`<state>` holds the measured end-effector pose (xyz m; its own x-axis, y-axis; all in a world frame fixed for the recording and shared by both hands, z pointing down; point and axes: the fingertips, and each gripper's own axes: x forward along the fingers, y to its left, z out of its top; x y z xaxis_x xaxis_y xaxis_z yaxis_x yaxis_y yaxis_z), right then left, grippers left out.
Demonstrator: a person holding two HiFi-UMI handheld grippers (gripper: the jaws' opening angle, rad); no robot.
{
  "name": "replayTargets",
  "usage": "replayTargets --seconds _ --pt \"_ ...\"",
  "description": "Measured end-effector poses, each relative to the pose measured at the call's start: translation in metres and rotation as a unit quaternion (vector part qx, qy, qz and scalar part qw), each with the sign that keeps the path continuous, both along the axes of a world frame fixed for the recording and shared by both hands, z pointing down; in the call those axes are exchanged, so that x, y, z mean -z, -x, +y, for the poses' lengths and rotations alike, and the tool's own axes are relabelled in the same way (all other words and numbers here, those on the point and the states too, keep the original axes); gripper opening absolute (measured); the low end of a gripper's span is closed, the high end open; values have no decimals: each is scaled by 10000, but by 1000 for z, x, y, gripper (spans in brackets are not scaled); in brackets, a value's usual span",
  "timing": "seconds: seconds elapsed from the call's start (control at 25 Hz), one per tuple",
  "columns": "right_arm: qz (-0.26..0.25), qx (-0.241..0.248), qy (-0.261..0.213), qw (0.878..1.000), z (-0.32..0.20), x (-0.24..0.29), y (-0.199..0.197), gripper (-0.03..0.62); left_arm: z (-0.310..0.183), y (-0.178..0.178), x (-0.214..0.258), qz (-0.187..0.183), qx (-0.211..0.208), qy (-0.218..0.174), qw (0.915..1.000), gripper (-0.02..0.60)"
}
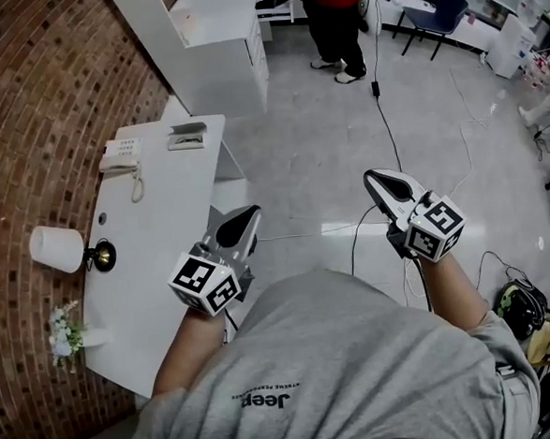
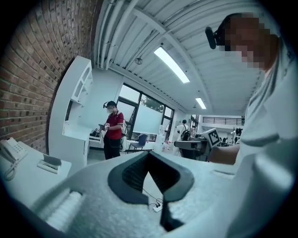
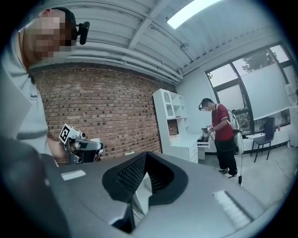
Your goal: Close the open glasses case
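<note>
Glasses case (image 1: 186,136), as best it can be made out a small grey open case, lies at the far end of a white desk (image 1: 166,268), ahead of the left gripper (image 1: 245,213) and a little to its left, well apart from it. In the left gripper view it sits low on that gripper's left. Just left of the case is a white telephone (image 1: 120,157) with a curled cord.

Left gripper has its jaws pressed together with nothing between them, and it hangs just off the desk's right edge. Right gripper (image 1: 373,175) is out over the grey floor (image 1: 309,165), also closed and empty, well apart from the desk.

Further left of the left gripper, against the brick wall (image 1: 23,109), stand a lamp with a white shade (image 1: 55,248) and a small bunch of flowers (image 1: 65,334). Beyond the desk's far end is a tall white shelf unit (image 1: 215,40).

Far ahead of the right gripper stands a person in a red shirt (image 1: 334,13). A thin cable (image 1: 386,126) trails across the floor from there towards the right gripper; the floor ahead of both grippers is otherwise open.

The wearer's grey shirt carries the word "Jeep" (image 1: 269,399); the smaller print beside it is too small to read.
</note>
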<state>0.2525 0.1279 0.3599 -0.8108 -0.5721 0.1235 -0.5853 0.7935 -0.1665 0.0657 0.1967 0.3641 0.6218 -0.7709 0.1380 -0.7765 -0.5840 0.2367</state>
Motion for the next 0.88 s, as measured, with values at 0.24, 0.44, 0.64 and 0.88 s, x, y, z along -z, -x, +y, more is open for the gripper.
replayTargets --seconds 0.24,0.44,0.64,0.88 --pt "-67 62 15 10000 -62 2 -47 9 -66 -44 6 -46 45 -24 10000 -3" --pt "-100 105 32 9999 -95 -2 -61 9 -104 -59 3 -122 40 34 9999 -3" --pt "-106 55 75 9999 -129 -8 -63 9 -139 -62 -4 -106 -17 128 9999 -3" --pt "33 -121 51 9999 -177 -14 -38 9 -201 -36 -19 23 -272 160 9995 -3"
